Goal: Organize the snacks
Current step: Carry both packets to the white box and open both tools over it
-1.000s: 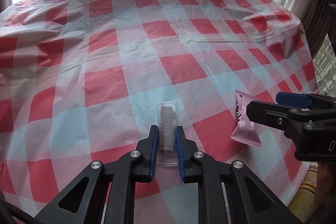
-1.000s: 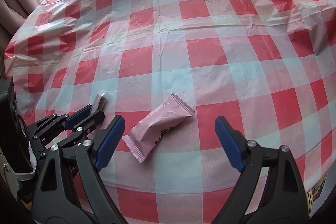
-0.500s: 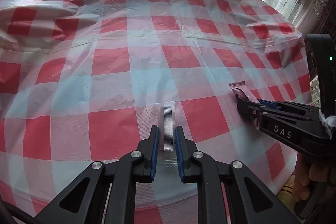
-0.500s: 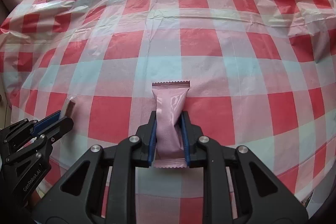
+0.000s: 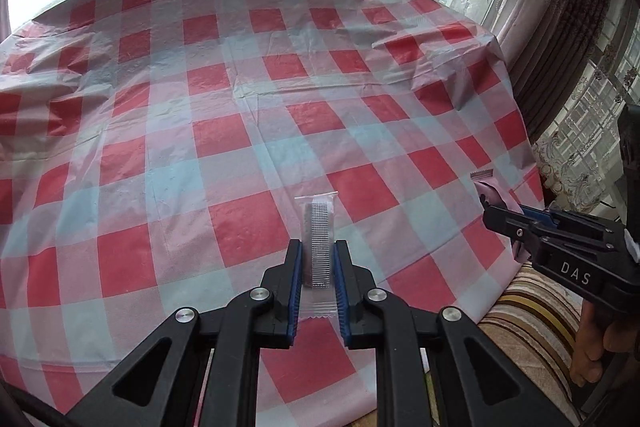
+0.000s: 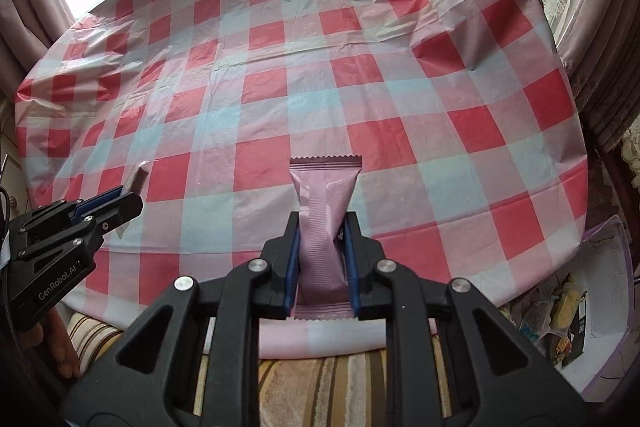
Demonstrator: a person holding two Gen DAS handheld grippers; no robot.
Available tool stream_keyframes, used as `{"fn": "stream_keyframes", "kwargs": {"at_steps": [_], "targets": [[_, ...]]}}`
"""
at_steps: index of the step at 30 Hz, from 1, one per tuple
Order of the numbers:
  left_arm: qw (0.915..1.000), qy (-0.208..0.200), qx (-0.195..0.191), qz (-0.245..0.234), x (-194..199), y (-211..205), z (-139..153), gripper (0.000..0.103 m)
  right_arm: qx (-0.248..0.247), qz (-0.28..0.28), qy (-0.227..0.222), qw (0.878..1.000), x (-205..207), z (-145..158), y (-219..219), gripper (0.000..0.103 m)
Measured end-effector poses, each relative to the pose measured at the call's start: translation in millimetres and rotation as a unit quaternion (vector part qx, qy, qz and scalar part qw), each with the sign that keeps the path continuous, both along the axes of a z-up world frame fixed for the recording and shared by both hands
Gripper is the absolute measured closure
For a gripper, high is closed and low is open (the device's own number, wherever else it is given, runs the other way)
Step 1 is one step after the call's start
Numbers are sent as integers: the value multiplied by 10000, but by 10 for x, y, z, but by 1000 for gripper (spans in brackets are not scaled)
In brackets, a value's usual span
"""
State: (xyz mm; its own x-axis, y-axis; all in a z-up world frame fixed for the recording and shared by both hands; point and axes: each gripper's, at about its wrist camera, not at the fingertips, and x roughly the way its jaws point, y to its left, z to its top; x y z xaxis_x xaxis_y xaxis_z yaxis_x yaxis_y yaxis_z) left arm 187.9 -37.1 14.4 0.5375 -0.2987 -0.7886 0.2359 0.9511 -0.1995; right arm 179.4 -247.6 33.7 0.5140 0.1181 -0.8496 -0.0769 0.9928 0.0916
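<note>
Clearly, your left gripper (image 5: pixel 317 263) was clenched on a clear packet (image 5: pixel 317 247) holding a grey ridged bar, lifted above the near edge of the desk (image 5: pixel 240 147) with its red-and-white checked cloth. Your right gripper (image 6: pixel 322 259) was clamped around a pink snack packet (image 6: pixel 323 223), squeezing its middle, also raised over the desk's near edge. Beside the desk on the right, a box of snacks (image 6: pixel 568 311) sat lower down.
</note>
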Motion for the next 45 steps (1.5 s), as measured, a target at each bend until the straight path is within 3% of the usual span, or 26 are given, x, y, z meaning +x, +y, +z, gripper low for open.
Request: {"fn": "stream_keyframes", "kwargs": {"at_steps": [8,11,14,18,23,33,45], "targets": [[9969,-75,61,-787,-269,-975,175,87,36,-502,-197,9985,-525,148,-850,80],[9947,-113,120,-1013,-377,-1290,248,87,19,-726,-330,9968,-490,276,-1067,80],[9929,-160,177,-1163,-475,-1529,317,87,-433,-522,-581,9960,-611,368,-1150,80],[9926,-163,191,-1187,-573,-1754,383,87,-408,-689,-434,9958,-802,216,-1488,80],[9909,-65,178,-1331,-746,-2082,383,87,47,-1251,-454,9911,-1099,68,-1954,80],[9887,326,-249,-1439,-955,-2748,289,87,-268,-2031,-750,9759,-1466,-23,-2535,80],[9823,751,-6,-1714,-1100,-3311,57,87,-254,-2542,-598,9650,-1666,-290,-2995,80]]}}
